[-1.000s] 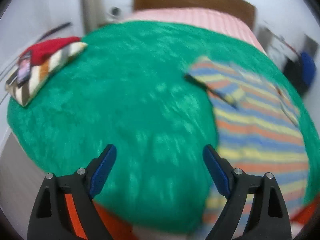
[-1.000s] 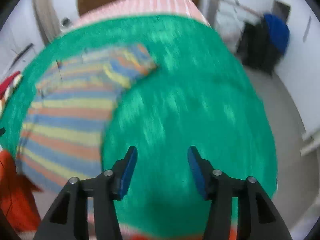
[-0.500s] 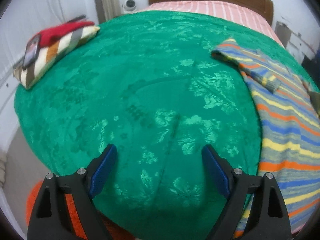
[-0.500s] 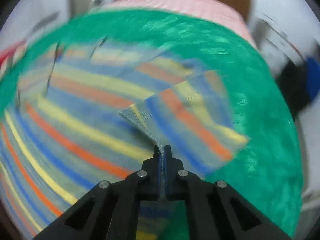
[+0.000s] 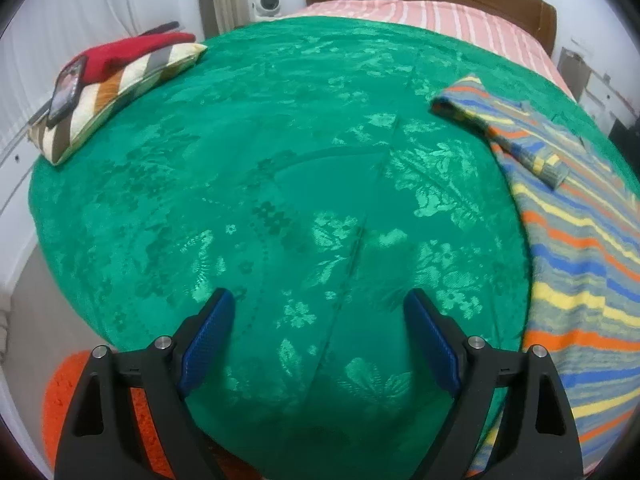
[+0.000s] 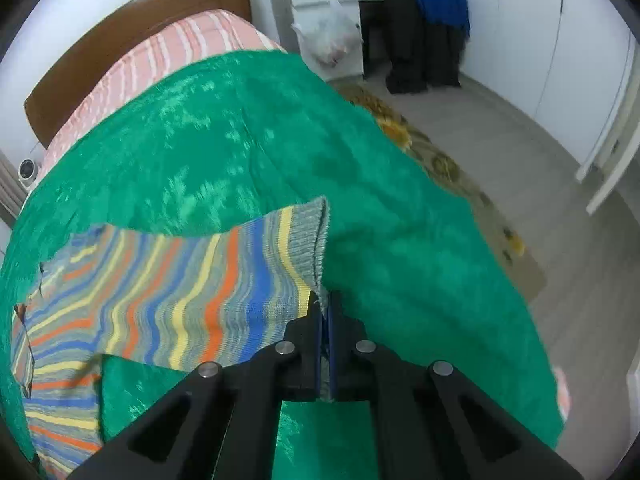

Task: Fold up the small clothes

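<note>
green brocade bedspread (image 5: pixel 280 184) covers the bed, and the striped knit sweater (image 5: pixel 576 248) lies on it at about 3 o'clock in the left wrist view. the left tongs (image 5: pixel 316 336) stand wide apart over bare green cloth and hold nothing. the right tongs (image 6: pixel 325 312) are pressed together on the grey cuff of one sleeve (image 6: pixel 256 280), which stretches out toward 9 o'clock above the spread. a striped pillow (image 5: pixel 116 88) with a red cloth (image 5: pixel 136 52) and a phone (image 5: pixel 66 92) rests at 10 o'clock.
</note>
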Demonstrator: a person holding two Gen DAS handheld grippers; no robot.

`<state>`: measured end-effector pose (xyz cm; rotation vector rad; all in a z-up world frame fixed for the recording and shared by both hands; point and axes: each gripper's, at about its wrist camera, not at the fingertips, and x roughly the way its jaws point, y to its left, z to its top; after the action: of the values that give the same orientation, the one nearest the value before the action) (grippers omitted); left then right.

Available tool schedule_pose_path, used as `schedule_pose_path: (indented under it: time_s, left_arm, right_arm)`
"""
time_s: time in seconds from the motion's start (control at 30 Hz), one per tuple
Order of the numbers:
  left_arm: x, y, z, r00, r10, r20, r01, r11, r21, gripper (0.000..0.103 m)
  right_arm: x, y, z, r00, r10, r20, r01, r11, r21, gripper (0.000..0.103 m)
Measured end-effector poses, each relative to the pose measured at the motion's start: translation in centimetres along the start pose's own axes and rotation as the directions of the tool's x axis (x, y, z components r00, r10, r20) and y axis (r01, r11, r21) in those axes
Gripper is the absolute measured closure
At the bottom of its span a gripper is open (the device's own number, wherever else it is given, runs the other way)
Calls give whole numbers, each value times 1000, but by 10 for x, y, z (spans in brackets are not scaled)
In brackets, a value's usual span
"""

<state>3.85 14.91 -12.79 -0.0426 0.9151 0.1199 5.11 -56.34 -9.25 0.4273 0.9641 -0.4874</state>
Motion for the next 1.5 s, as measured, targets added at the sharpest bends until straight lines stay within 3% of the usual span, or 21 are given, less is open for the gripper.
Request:
schedule_pose_path:
  time_s: [0.23,0.37,0.47,0.57,0.7,0.83,0.93,0.97,1.07,1.13,1.2,1.27,1.37,1.43,1.5]
  left_arm:
    - [0,-3,-1,1000,18,6,-18,1000,15,14]
    - [1,-2,-2,1000,22,6,-22,1000,7,9]
    - [-2,-5,-1,999,34,20,-34,999,17,9]
    - [-11,-12,1,998,50,36,-52,997,56,10]
    - [-47,-21,22,996,-21,86,10,992,126,10]
    - [-78,-51,66,981,-146,127,108,958,267,9]
    - [-74,-94,91,973,-220,75,173,900,401,9]
    - [-67,-112,97,970,-232,66,179,877,446,9]
    - [-49,-144,103,973,-224,60,163,844,511,9]
    - [-40,-155,110,972,-233,41,179,836,519,10]
    - [-30,-165,121,970,-241,30,196,847,493,11]
    - [-19,-174,134,966,-260,3,233,871,433,17]
    - [2,-191,145,954,-295,-53,292,877,382,17]
    - [15,-205,139,952,-295,-85,303,857,417,21]
    - [32,-218,123,955,-266,-134,297,809,508,33]
  right_arm:
    - [24,-23,-14,996,85,-17,-83,989,126,101]
    - [6,-33,-19,999,53,10,-54,992,114,91]
    - [-13,-23,-26,991,125,51,-127,991,47,91]
    - [-10,3,-37,978,207,25,-206,977,-48,91]
    - [18,12,-60,988,153,-33,-156,985,-71,91]
    - [0,11,-83,993,102,60,-100,995,-30,89]
    - [-21,21,-104,984,142,112,-134,988,-80,78]
    - [-29,25,-114,979,159,125,-146,984,-103,76]
    - [-52,38,-146,967,206,152,-177,967,-181,76]
    - [-66,45,-165,958,217,189,-172,958,-230,74]
    - [-75,49,-184,950,205,237,-145,957,-250,56]
    - [-78,53,-192,941,197,277,-129,961,-245,55]
    - [-78,57,-191,929,200,310,-128,963,-237,55]
    - [-70,59,-189,939,192,284,-126,964,-235,55]
    - [-66,57,-188,946,195,260,-135,963,-232,55]
